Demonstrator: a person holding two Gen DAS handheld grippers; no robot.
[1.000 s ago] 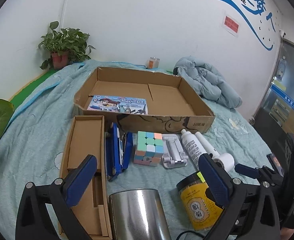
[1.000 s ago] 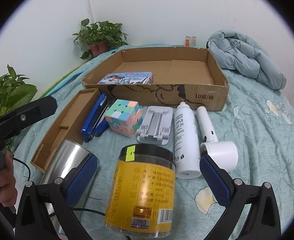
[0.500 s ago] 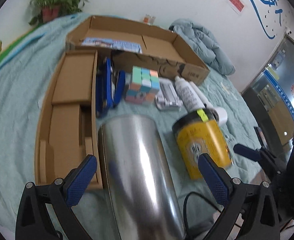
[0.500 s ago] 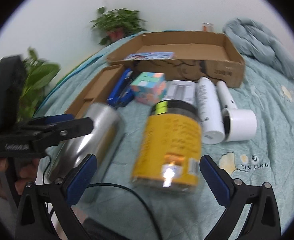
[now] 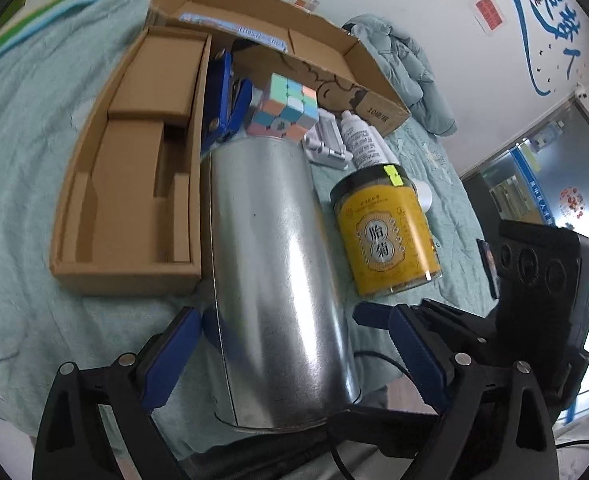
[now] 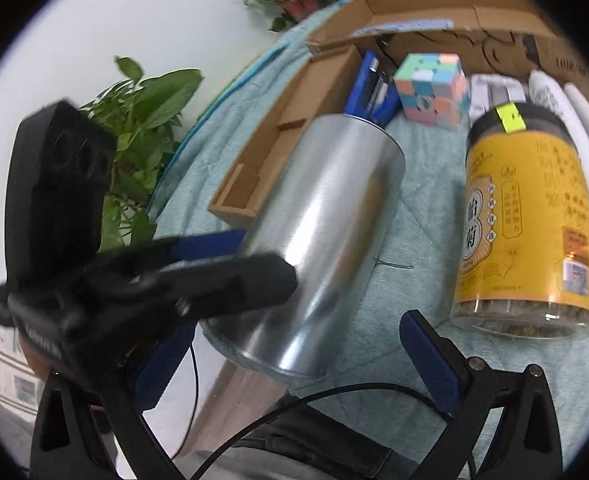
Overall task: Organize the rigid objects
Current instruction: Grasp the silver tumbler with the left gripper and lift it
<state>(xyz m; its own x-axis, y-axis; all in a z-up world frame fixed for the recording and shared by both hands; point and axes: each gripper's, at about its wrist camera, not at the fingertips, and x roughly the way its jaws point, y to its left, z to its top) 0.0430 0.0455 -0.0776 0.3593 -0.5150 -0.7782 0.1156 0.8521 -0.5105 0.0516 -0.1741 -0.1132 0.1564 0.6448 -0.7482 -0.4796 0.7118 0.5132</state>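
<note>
Both grippers have dipped toward the steel can (image 5: 278, 280) since a second ago, and the left gripper (image 5: 290, 356) is closing around it, pads not yet pressing, so I judge the first pickup is near. The right gripper (image 6: 294, 364) hangs apart and empty beside the can, which lies on a quilted bed, the cardboard tray (image 5: 134, 184) alongside, the yellow jar (image 5: 386, 236) opposite, a white wall beyond.

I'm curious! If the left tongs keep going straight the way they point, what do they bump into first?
Most likely the shiny metal can. It lies right between the closing left tongs, whose pads don't seem to press it yet.
</note>
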